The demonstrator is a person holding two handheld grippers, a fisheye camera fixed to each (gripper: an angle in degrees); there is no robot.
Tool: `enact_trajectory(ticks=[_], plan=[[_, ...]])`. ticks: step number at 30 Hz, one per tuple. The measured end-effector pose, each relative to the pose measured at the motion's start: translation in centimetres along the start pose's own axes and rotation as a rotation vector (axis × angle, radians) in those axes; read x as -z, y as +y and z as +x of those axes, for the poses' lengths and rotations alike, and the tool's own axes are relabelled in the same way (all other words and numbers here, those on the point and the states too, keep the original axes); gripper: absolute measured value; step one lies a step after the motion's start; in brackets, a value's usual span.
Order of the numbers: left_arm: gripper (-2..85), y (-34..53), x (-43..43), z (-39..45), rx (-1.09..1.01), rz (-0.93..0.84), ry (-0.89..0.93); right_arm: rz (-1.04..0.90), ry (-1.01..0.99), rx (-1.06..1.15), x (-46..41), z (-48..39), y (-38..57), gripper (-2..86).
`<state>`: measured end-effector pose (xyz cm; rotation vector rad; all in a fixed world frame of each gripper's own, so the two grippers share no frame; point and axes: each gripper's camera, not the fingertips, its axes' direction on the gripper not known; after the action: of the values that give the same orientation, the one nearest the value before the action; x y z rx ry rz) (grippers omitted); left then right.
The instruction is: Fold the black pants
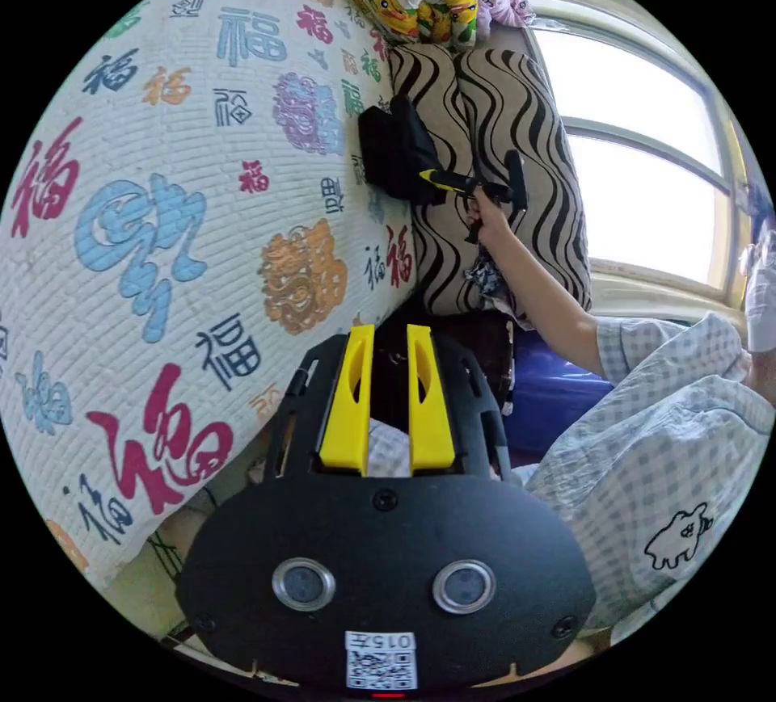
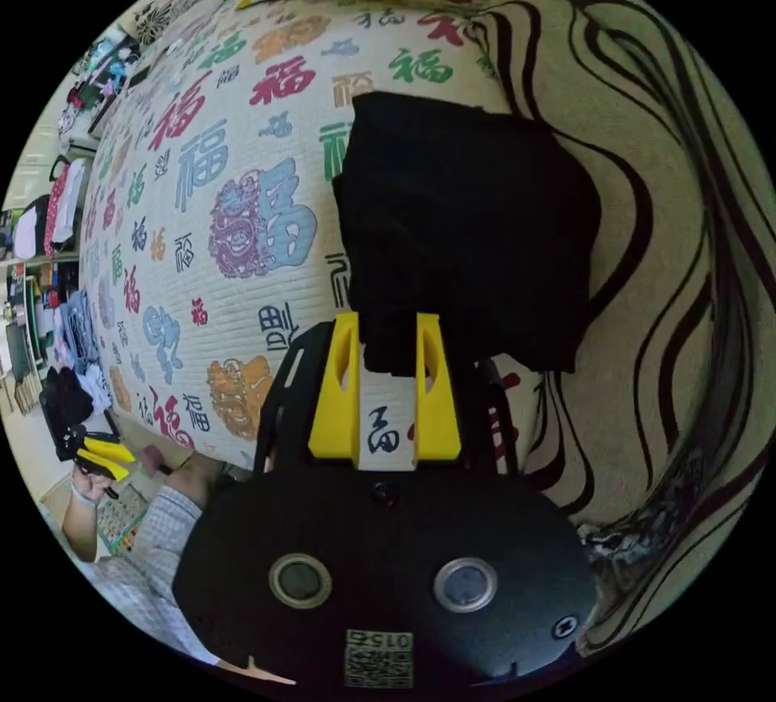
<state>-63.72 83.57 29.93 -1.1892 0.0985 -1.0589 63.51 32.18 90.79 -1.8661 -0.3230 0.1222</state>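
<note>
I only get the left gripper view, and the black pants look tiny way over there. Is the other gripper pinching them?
Observer: No. In the right gripper view, the right gripper has its jaws apart, and a corner of the black pants reaches between their tips.
Operator: Are the pants all folded up?
Observer: They look like one flat folded block on the quilt, with one side against the striped cushion.
Operator: Where's my gripper from there?
Observer: The left gripper is held in a hand off the bed's edge, away from the pants.
</note>
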Motion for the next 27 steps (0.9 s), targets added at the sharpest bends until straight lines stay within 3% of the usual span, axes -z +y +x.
enact_trajectory(ticks=[4, 7, 9, 15, 17, 21, 23, 27], plan=[[6.6, -2.1, -2.4, 2.7, 0.02, -0.016, 0.037, 0.033, -0.12, 0.013, -0.3, 3.6, 0.0, 5.1], [6.3, -2.9, -2.8, 3.7, 0.059, -0.005, 0.012, 0.274, -0.393, 0.075, 2.4, 6.2, 2.0, 3.8], [6.1, -3.3, -2.7, 3.8, 0.087, 0.027, 0.028, 0.444, -0.624, 0.246, 5.2, 6.7, 3.4, 3.3], [5.9, -1.2, -0.7, 2.7, 0.247, 0.311, 0.279, 0.621, -1.248, 0.733, 10.2, -0.5, 4.5, 3.2], [5.8, 0.2, 1.1, 3.0, 0.268, 0.401, 0.26, 0.667, -1.367, 0.778, 10.8, -2.5, 4.6, 3.4], [5.3, 3.9, 6.4, 4.3, 0.255, 0.568, 0.209, 0.775, -1.728, 0.602, 8.6, -1.1, 3.3, 3.7], [5.0, 5.5, 8.4, 5.0, 0.232, 0.601, 0.179, 0.779, -1.708, 0.476, 6.6, 0.5, 3.0, 3.8], [5.4, 8.6, 11.0, 5.6, 0.23, 0.568, 0.054, 0.575, -1.54, 0.073, -1.2, 4.4, 2.4, 3.8]])
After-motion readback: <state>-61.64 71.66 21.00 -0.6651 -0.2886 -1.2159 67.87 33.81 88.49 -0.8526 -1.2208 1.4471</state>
